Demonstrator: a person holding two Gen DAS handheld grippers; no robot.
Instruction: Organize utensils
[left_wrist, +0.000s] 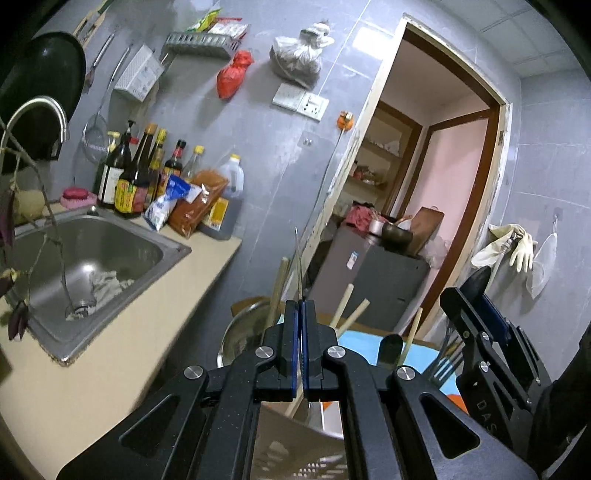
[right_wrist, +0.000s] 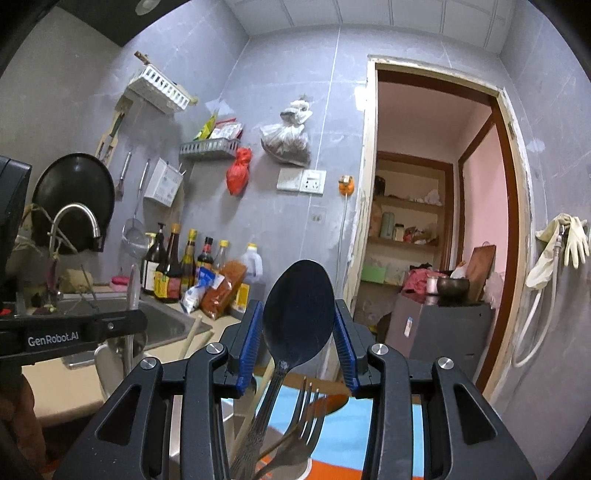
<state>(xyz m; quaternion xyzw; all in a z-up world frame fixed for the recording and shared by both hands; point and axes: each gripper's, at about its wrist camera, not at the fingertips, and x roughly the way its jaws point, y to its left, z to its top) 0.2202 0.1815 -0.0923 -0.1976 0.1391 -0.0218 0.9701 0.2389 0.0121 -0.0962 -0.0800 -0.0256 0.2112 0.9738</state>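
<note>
We hold two grippers over a cluttered spot at the end of the counter, beside the sink (left_wrist: 110, 236). Our left gripper (left_wrist: 300, 314) is fully closed, its blue pads pinched on a thin metal blade, seen edge-on, that rises straight up past the fingertips; in the right wrist view the same piece shows as a knife (right_wrist: 132, 291) standing upright above the left gripper's body.

Our right gripper (right_wrist: 298, 325) stands part open, and a dark metal spoon (right_wrist: 299, 314) rises between its fingers (right_wrist: 249, 332), bowl up and handle running down toward the camera. The bowl nearly fills the gap, but we cannot tell whether the pads actually press on it. Just below, a fork (right_wrist: 306, 417) stands tines up beside the spoon handle, apparently in a holder whose rim we cannot make out.

Wooden chopsticks (left_wrist: 347, 306) lean out of a steel bowl (left_wrist: 236, 332) just ahead of the left fingertips.

The relation that matters, as we judge it: the spoon's long axis runs upright, in line with the right fingers, so the right hand is the one placed to lift it straight upward, clear of the fork.
</note>
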